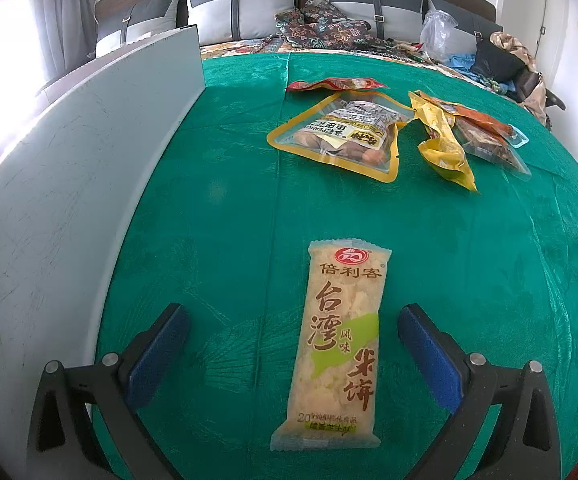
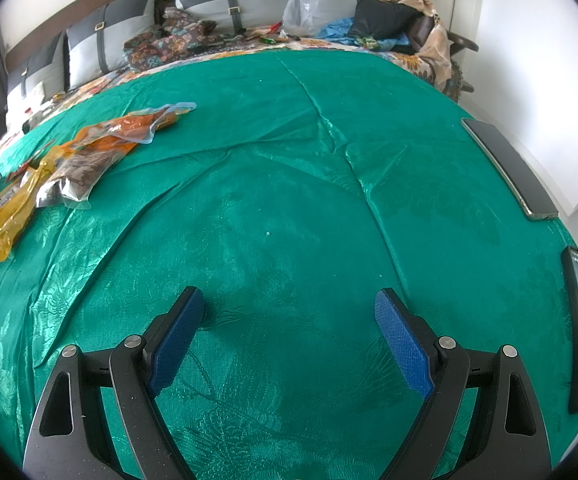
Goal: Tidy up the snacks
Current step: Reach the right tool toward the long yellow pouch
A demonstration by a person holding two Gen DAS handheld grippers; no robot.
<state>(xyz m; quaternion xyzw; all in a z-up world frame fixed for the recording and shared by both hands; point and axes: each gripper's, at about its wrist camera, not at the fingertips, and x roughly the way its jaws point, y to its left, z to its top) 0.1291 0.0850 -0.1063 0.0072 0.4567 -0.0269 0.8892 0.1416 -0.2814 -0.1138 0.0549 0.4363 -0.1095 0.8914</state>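
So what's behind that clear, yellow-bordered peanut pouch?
Behind the clear yellow-bordered peanut pouch lies a flat red snack packet on the green cloth; the pouch hides its near edge.

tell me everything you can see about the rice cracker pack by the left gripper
The rice cracker pack is a long, sealed, see-through wrapper showing pale yellow crackers, with a red round logo, brown Chinese lettering and a green patch. It lies flat on the green cloth, lengthwise between the open left gripper fingers, touching neither.

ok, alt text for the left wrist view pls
The open left gripper straddles a rice cracker packet lying lengthwise on a green tablecloth. Farther off lie a peanut bag and other snack packets; a grey board stands at left.
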